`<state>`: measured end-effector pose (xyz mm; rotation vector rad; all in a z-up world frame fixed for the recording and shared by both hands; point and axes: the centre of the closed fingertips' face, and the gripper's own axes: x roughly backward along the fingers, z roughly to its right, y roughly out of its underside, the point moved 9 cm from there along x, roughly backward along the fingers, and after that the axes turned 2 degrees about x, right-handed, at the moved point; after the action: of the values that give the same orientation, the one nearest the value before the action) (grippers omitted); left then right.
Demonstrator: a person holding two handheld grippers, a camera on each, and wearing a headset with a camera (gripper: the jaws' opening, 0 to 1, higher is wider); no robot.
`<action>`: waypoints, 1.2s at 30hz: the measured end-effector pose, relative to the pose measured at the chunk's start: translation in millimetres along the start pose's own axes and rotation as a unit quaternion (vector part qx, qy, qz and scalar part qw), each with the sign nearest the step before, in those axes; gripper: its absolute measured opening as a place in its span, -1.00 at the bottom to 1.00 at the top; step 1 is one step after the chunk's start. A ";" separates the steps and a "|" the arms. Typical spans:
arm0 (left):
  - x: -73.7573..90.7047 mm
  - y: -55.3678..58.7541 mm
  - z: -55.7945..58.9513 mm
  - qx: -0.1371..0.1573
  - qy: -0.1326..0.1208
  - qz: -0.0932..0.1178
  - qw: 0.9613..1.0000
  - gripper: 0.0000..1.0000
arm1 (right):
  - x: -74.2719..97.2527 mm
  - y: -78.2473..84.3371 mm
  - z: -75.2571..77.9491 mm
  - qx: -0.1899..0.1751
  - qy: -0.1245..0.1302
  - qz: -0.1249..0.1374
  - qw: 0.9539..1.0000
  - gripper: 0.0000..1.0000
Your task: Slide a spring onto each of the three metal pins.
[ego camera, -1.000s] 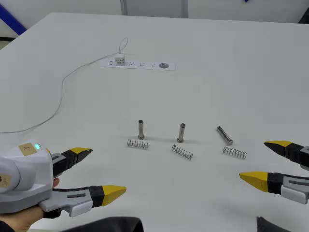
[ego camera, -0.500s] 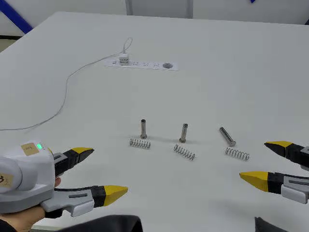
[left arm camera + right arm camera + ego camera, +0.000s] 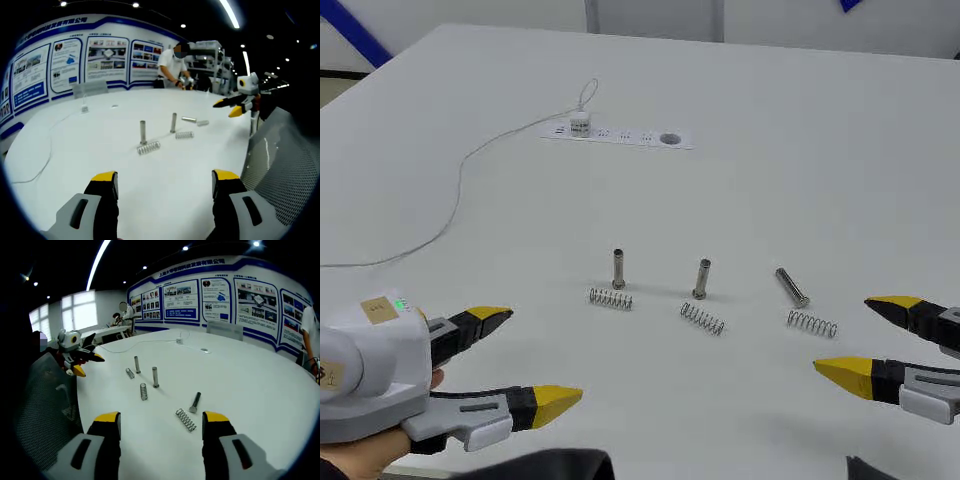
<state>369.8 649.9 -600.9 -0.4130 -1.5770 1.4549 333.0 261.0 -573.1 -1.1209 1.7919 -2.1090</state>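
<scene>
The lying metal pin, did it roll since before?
No. The lying silver metal pin keeps its place beside the small coiled spring; the camera shifted.

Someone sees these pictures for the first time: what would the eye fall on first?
First, three short silver metal pins in a row at mid-table: the left pin and middle pin stand upright, the right pin lies on its side. A small coiled wire spring lies just before each. At the near corners, the yellow-tipped left gripper and right gripper are open.
</scene>
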 end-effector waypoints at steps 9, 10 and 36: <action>-3.4 -1.0 -1.5 -0.004 0.009 -0.005 1.000 0.56 | 3.6 0.8 0.8 -0.004 0.008 0.000 1.000 0.33; -3.9 -1.4 -1.6 -0.005 0.010 -0.005 1.000 0.56 | 4.1 0.9 0.8 -0.005 0.009 0.000 1.000 0.33; -2.3 -2.2 3.7 -0.004 0.008 -0.005 1.000 0.55 | -1.0 -5.3 11.0 -0.016 0.020 -0.006 1.000 0.22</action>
<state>368.8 645.4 -599.3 -0.4211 -1.5702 1.4346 342.4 254.3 -568.8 -1.1068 1.8482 -2.1306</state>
